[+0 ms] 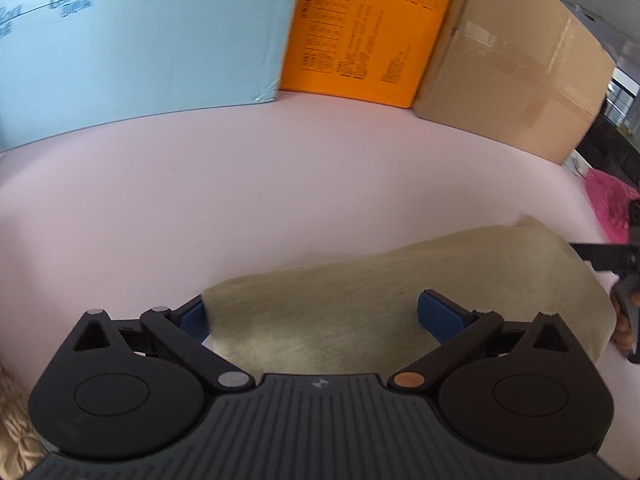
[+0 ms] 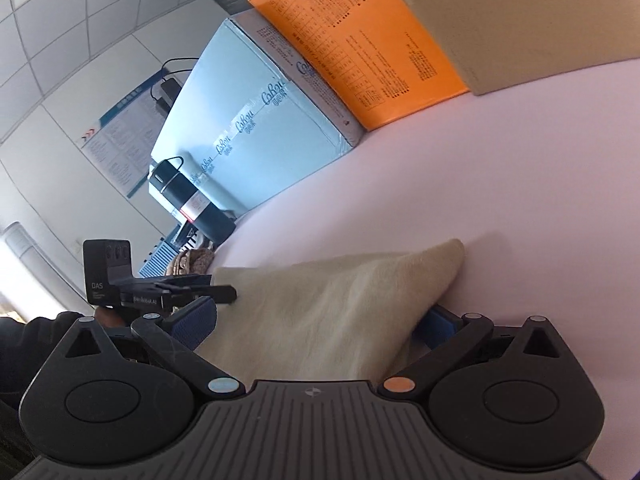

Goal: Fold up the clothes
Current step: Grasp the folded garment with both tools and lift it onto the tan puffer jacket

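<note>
Two pairs of tongs work one beige cloth on a pink counter. Reading from the left, we see the left tongs with their blue pads spread wide; the near edge of the cloth lies between them, ungripped as far as we can tell. The cloth itself lies in the near middle of the counter as a compact, doubled-looking piece, one corner raised toward the right. At its right edge the right tongs enter the left view; in their own view the right tongs stand spread, one pad at each side of the cloth, not pinched onto it.

Behind the cloth, left to right, stand a light blue box, an orange box and a brown carton. A dark flask stands at the counter's far left end in the right view.

We judge the cloth to be partly or wholly folded: it looks layered and small. Whether further folds remain, or the piece is being let go as finished, the views do not settle.
</note>
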`<action>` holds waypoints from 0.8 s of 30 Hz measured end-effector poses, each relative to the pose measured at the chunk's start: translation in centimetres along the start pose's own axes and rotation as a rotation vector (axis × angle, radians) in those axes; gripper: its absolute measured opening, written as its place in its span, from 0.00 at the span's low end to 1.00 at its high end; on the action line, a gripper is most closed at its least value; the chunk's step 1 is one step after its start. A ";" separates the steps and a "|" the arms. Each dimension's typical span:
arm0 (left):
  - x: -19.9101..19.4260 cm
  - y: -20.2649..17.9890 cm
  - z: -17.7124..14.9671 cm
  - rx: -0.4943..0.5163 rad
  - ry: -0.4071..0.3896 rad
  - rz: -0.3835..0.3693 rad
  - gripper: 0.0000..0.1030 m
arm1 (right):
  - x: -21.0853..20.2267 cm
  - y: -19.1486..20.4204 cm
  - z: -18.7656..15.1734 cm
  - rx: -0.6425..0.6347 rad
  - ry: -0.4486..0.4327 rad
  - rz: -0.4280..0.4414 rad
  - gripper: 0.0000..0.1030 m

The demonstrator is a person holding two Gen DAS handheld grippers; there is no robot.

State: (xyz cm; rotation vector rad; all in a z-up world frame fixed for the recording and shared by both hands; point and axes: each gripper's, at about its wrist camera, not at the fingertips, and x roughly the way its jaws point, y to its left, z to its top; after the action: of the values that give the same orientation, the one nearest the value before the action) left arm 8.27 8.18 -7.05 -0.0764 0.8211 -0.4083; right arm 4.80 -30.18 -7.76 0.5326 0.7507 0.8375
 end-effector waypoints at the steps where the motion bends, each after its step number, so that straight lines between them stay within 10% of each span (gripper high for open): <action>1: 0.0 -0.1 0.0 -0.002 0.002 -0.016 1.00 | 0.1 0.0 0.1 -0.001 0.005 0.006 1.00; 11: -2.4 -0.6 -1.5 -0.114 0.023 -0.118 0.95 | 1.3 0.3 0.8 0.016 0.061 0.049 1.00; 12: -2.5 -0.8 -1.5 -0.138 0.012 -0.102 0.88 | 1.3 0.5 0.6 0.028 0.066 0.042 0.95; 14: -2.5 -1.1 -1.3 -0.169 -0.001 -0.032 0.39 | 1.5 1.0 0.3 0.056 0.065 -0.035 0.65; 15: -2.6 -1.0 -1.3 -0.190 -0.002 0.013 0.27 | 1.7 0.9 0.1 0.092 0.069 -0.066 0.26; 16: -2.6 -0.7 -1.2 -0.224 -0.004 0.036 0.14 | 2.0 0.5 -0.1 0.148 0.077 -0.086 0.14; 24: -9.0 0.2 -1.1 -0.322 -0.150 -0.008 0.11 | 1.1 2.1 -0.9 0.425 -0.021 0.177 0.14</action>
State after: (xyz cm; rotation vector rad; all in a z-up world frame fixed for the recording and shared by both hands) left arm 2.10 11.93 -1.58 -0.4050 0.7326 -0.2714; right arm 3.60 -27.98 -7.31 0.9965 0.8760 0.8361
